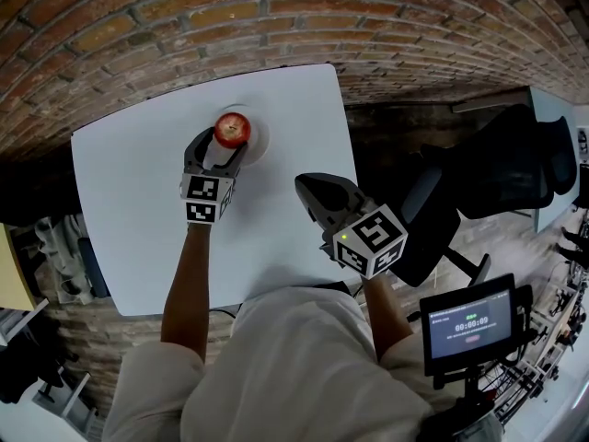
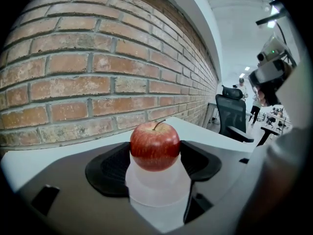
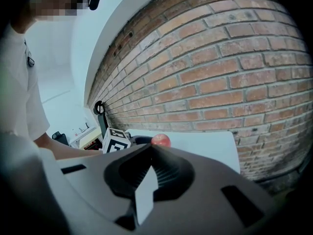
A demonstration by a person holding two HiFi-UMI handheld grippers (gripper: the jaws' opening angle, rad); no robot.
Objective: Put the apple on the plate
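Note:
A red apple (image 1: 232, 129) rests on a small white plate (image 1: 260, 138) near the far edge of the white table (image 1: 138, 210). My left gripper (image 1: 221, 144) reaches in from the near side, and its jaws hold the apple's two sides. In the left gripper view the apple (image 2: 155, 146) fills the gap between the black pads, with the plate (image 2: 159, 182) right under it. My right gripper (image 1: 308, 188) hovers to the right of the plate, over the table's right part, shut and empty. The right gripper view shows the apple (image 3: 160, 140) far off, beyond its closed tips (image 3: 150, 147).
A brick wall (image 1: 276, 17) runs just behind the table. Black office chairs (image 1: 515, 164) stand to the right of the table. A small screen with a timer (image 1: 469, 325) is at the lower right. The table's right edge (image 1: 348, 155) is close to my right gripper.

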